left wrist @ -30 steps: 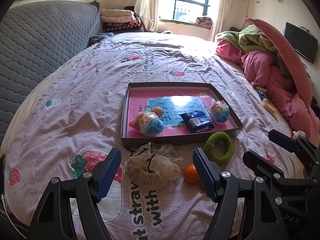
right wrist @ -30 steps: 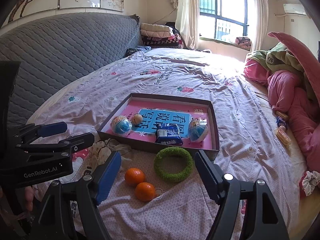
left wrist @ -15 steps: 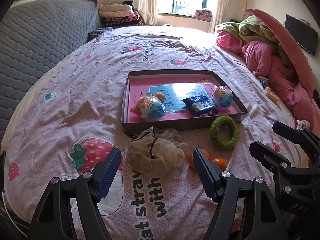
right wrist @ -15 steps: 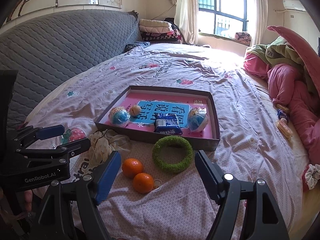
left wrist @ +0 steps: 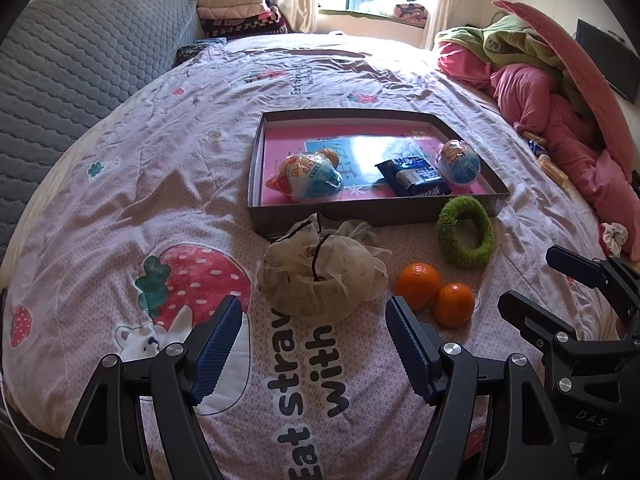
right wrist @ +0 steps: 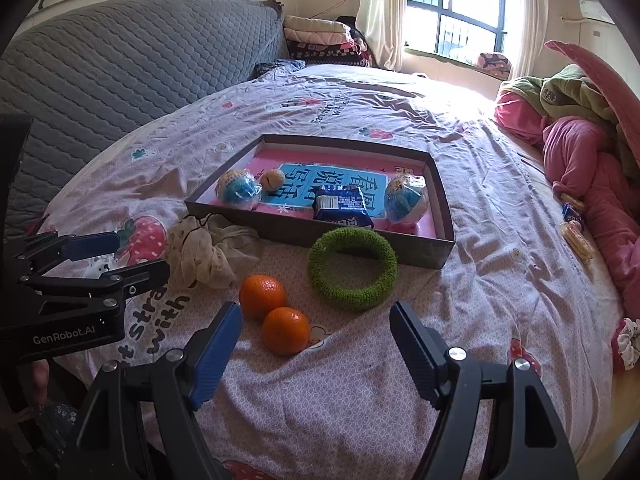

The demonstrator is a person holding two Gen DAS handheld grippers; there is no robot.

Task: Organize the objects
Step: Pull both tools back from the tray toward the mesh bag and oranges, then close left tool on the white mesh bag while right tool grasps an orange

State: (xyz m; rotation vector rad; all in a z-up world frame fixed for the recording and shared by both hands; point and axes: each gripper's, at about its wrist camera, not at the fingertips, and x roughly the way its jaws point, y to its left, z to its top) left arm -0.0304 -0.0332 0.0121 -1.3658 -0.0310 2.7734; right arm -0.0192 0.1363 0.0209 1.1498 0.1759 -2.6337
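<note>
A shallow grey tray point(left wrist: 360, 216) point(right wrist: 304, 232) with a pink floor lies on the bed. In it are two wrapped egg toys point(left wrist: 316, 180) point(left wrist: 460, 162), a dark blue snack pack point(left wrist: 416, 180) and a small walnut-like ball point(right wrist: 273, 178). In front of the tray lie a crumpled beige mesh bag point(left wrist: 320, 276) point(right wrist: 204, 252), two oranges point(left wrist: 418, 285) point(left wrist: 454, 304) point(right wrist: 262, 296) point(right wrist: 286, 330) and a green fuzzy ring point(left wrist: 464, 236) point(right wrist: 352, 268). My left gripper point(left wrist: 312, 344) is open, just short of the bag. My right gripper point(right wrist: 316, 344) is open, just short of the oranges.
A grey quilted headboard point(left wrist: 60, 64) runs along the left. Pink and green bedding point(left wrist: 552, 92) is piled at the right, with snack packets point(right wrist: 576, 236) beside it. Folded blankets point(left wrist: 240, 12) sit at the far end under the window.
Both grippers have pulled back toward the near edge of the bed, still open. Both oranges now show in the left wrist view. Nothing on the bed has moved.
</note>
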